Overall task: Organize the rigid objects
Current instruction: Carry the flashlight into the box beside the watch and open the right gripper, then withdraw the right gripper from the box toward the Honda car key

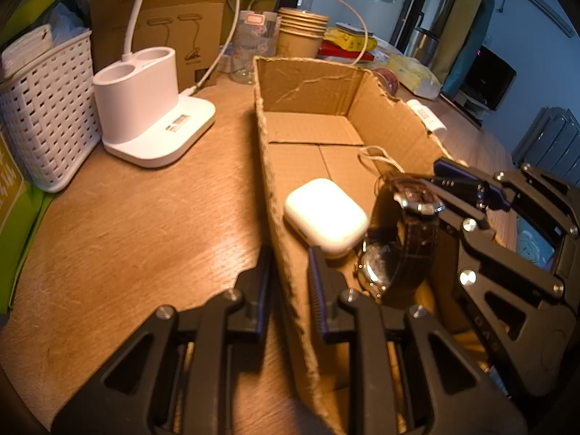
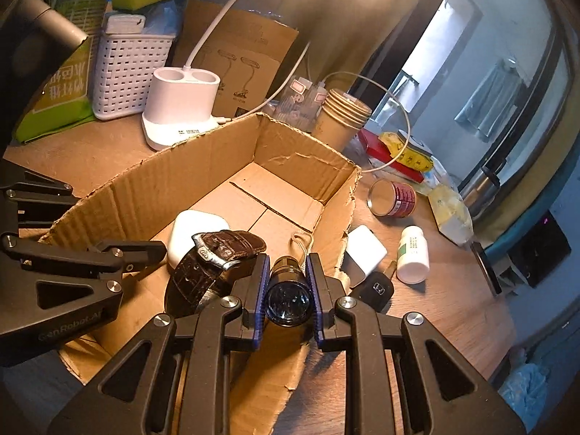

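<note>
An open cardboard box (image 1: 308,83) (image 2: 203,166) stands on the wooden table. Inside lie a white earbud case (image 1: 326,215) (image 2: 197,230) and a dark leather-strap watch (image 1: 406,232) (image 2: 217,261). My left gripper (image 1: 290,261) straddles the box's left wall, one finger outside and one inside, closed on the cardboard. My right gripper (image 2: 288,272) (image 1: 456,177) is shut on a black flashlight (image 2: 288,293) with a cord loop (image 1: 375,154), holding it over the box's right side beside the watch.
On the table right of the box lie a white charger (image 2: 364,250), a car key (image 2: 375,290), a white pill bottle (image 2: 413,253) and a red tin (image 2: 393,197). Behind stand a white lamp base (image 1: 145,108), a white basket (image 1: 47,116) and stacked paper cups (image 1: 302,32).
</note>
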